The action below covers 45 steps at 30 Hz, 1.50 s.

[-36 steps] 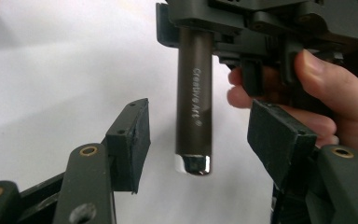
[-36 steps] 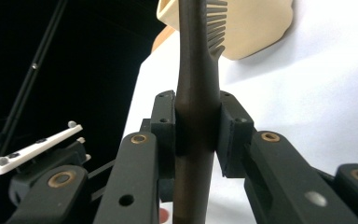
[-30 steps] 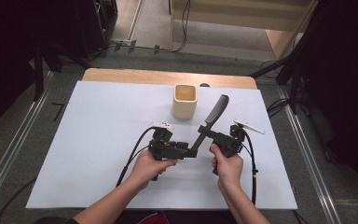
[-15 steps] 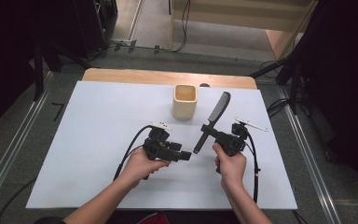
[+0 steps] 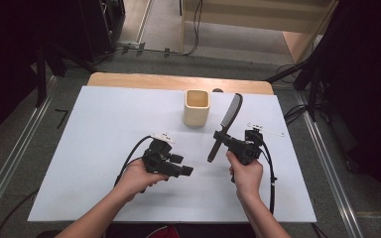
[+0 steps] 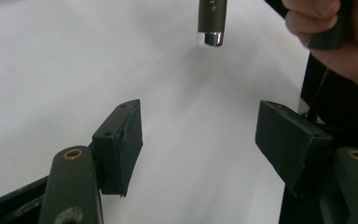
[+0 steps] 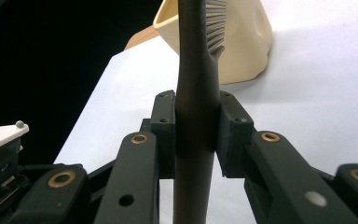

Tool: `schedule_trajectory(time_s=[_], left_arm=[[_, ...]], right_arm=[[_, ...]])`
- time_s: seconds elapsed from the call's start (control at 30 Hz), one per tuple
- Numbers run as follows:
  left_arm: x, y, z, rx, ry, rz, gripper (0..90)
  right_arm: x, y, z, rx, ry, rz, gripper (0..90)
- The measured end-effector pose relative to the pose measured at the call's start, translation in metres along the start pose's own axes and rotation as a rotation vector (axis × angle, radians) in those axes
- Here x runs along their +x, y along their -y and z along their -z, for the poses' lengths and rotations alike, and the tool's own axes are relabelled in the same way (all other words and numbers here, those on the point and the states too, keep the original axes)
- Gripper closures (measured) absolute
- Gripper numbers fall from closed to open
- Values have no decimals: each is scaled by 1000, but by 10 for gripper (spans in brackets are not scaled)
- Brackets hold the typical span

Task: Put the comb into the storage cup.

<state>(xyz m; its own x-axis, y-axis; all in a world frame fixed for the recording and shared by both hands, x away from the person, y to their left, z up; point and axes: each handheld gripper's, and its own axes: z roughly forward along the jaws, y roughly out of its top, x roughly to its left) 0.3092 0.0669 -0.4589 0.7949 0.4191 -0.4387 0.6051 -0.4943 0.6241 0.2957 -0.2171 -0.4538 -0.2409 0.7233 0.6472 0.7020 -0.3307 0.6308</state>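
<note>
The left gripper point(image 5: 187, 171) had just let go of the one comb point(image 5: 224, 126), jaws opening wide and empty; the right gripper point(image 5: 224, 140) clamped its handle beside one cup point(image 5: 197, 107).

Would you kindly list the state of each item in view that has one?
Comb: lifted off the table, tilted, handle clamped in the right tongs.
Right tongs: shut on the comb.
Left tongs: open, jaws just been opening, nothing between them.
Cup: upright on the white sheet, apparently empty.
</note>
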Motion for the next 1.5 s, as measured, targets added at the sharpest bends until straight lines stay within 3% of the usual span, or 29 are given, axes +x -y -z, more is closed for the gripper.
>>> schedule_trajectory(time_s=[0.4,0.83,1.2,1.5], left_arm=[[2,14,20,1,-74,-87,331],[9,27,35,-2,-96,-90,311],[14,37,43,12,-125,-103,311],[19,46,53,6,-147,-86,311]], right_arm=[[4,-2,-3,11,-8,58,698],[13,-15,-3,-8,-14,110,698],[19,-27,-5,-18,-31,122,698],[24,-37,-10,-14,-52,119,698]])
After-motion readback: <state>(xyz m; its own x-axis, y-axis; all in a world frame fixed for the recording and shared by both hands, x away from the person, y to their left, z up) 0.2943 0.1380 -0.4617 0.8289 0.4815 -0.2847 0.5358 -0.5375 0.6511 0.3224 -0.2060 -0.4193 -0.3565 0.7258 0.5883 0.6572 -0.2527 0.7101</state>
